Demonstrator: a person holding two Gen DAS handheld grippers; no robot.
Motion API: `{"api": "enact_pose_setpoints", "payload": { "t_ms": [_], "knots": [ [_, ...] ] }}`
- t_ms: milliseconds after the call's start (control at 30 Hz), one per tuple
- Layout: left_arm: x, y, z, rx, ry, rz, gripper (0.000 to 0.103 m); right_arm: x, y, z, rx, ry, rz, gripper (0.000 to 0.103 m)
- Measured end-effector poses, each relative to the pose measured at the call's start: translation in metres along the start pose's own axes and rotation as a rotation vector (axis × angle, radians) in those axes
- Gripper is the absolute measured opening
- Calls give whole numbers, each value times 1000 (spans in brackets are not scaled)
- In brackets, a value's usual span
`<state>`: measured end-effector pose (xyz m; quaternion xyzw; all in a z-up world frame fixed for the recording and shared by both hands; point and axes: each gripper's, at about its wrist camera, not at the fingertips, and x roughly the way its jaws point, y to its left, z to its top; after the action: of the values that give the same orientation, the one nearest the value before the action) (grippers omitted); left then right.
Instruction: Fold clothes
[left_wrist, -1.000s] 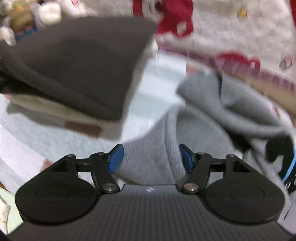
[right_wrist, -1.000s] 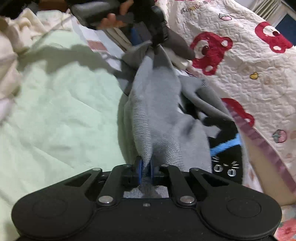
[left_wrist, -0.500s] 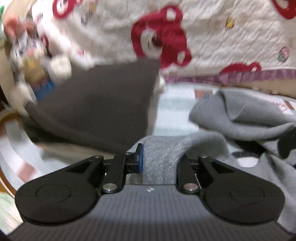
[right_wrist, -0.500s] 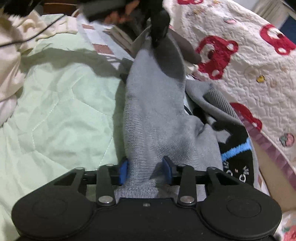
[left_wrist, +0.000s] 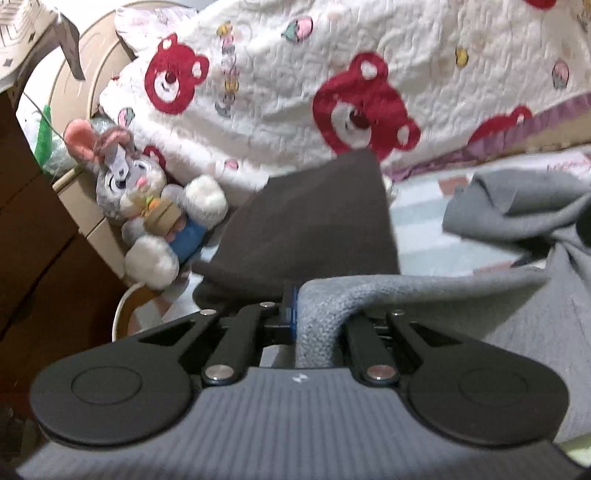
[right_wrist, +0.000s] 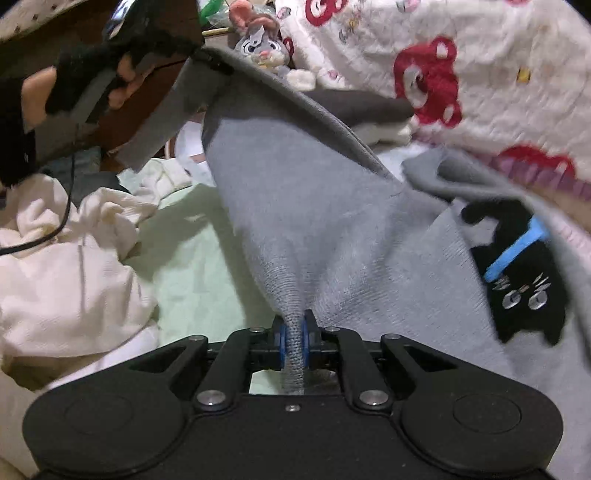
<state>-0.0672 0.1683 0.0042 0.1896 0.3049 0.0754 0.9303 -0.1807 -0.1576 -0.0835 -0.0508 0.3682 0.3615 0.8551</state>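
Note:
A grey knit sweater (right_wrist: 332, 206) with a black cat patch (right_wrist: 517, 273) hangs stretched between both grippers above the bed. My right gripper (right_wrist: 294, 341) is shut on a bunched edge of it, blue pads pressed on the knit. At the top left of the right wrist view, a gloved hand (right_wrist: 70, 85) holds my left gripper (right_wrist: 212, 64) raised. In the left wrist view the left gripper (left_wrist: 317, 314) is shut on a thick rolled edge of the sweater (left_wrist: 424, 291); only its left blue pad shows.
A dark folded garment (left_wrist: 314, 229) lies just beyond the left gripper, with a stuffed bunny (left_wrist: 147, 206) and a bear-print quilt (left_wrist: 332, 92) behind. Cream clothes (right_wrist: 66, 280) are heaped left on the green sheet (right_wrist: 192, 258). A wooden cabinet (left_wrist: 33, 229) stands far left.
The left gripper went from open to shut on the sweater's edge and rose. The right gripper, open half a second ago, has shut on the edge again. The sweater is pulled up taut.

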Motion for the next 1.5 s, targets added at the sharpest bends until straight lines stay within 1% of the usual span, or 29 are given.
{"api": "enact_pose_setpoints", "payload": {
  "t_ms": [100, 200, 267, 300, 367, 500, 567, 600, 633, 667, 733, 767, 800, 833, 867, 900, 933, 1000, 1033, 1100, 1167, 1233, 1267, 1300, 1333, 1367, 1400, 1433, 1500],
  "knots": [
    [-9, 9, -5, -1, -2, 7, 5, -5, -9, -3, 69, -15, 74, 11],
    [-16, 30, -2, -61, 11, -12, 5, -21, -17, -6, 137, -36, 165, 11],
    [-10, 39, -6, -101, 48, -23, 6, -26, -20, -5, 154, -35, 211, 11],
    [-4, 40, -9, -108, 71, -21, 6, -24, -19, -5, 156, -31, 210, 11],
    [9, 38, -19, -92, 117, 10, 6, -19, -17, -5, 159, -25, 203, 11],
    [5, 36, -21, -26, 112, 73, 6, 0, 2, -7, 150, 0, 204, 12],
    [2, 36, -21, 6, 106, 101, 7, 2, 6, -5, 158, -9, 221, 12],
    [0, 36, -21, 23, 103, 115, 11, 2, 7, -4, 161, -17, 236, 12],
    [0, 41, -20, 13, 108, 128, 17, 2, 9, -4, 155, -16, 244, 12],
    [4, 52, -19, -31, 123, 135, 33, 1, 10, -4, 148, -13, 250, 12],
    [12, 67, -20, -93, 155, 122, 35, 5, 17, -5, 108, 23, 225, 12],
    [17, 68, -24, -91, 172, 125, 35, 8, 21, -6, 86, 37, 215, 12],
    [23, 64, -28, -64, 187, 143, 36, 10, 24, -7, 72, 46, 215, 12],
    [28, 58, -31, -23, 195, 165, 38, 14, 26, -9, 78, 58, 272, 11],
    [32, 52, -35, 14, 200, 187, 47, 17, 28, -11, 86, 70, 335, 3],
    [36, 47, -39, 35, 208, 201, 49, 21, 30, -13, 93, 82, 398, 2],
    [40, 44, -41, 41, 221, 199, 49, 23, 37, -15, 81, 85, 430, 2],
    [42, 39, -44, 47, 245, 182, 49, 23, 62, -15, -99, 115, 300, 2],
    [42, 39, -44, 48, 251, 177, 49, 20, 58, -15, -117, 105, 270, 2],
    [39, 45, -41, 38, 258, 170, 51, 13, 48, -13, -136, 78, 220, 7],
    [37, 58, -36, -4, 269, 148, 55, 2, 19, -8, -95, 49, 168, 7],
    [39, 70, -32, -42, 294, 123, 57, -9, -10, -3, -50, 19, 116, 8],
    [40, 74, -30, -37, 306, 115, 57, -15, -24, -1, -28, 4, 89, 9],
    [41, 75, -28, -16, 314, 111, 57, -20, -36, 3, -51, -5, 45, 10],
    [42, 74, -25, 22, 317, 109, 57, -25, -46, 6, -79, -14, -1, 13],
    [41, 70, -23, 82, 313, 108, 57, -31, -57, 10, -107, -23, -48, 27],
    [40, 67, -21, 135, 312, 104, 57, -34, -67, 15, -143, -35, -104, 45],
    [39, 66, -21, 182, 315, 97, 57, -38, -78, 20, -179, -48, -161, 52],
    [35, 63, -19, 275, 321, 83, 57, -45, -99, 31, -227, -38, -245, 53]
  ]
}}
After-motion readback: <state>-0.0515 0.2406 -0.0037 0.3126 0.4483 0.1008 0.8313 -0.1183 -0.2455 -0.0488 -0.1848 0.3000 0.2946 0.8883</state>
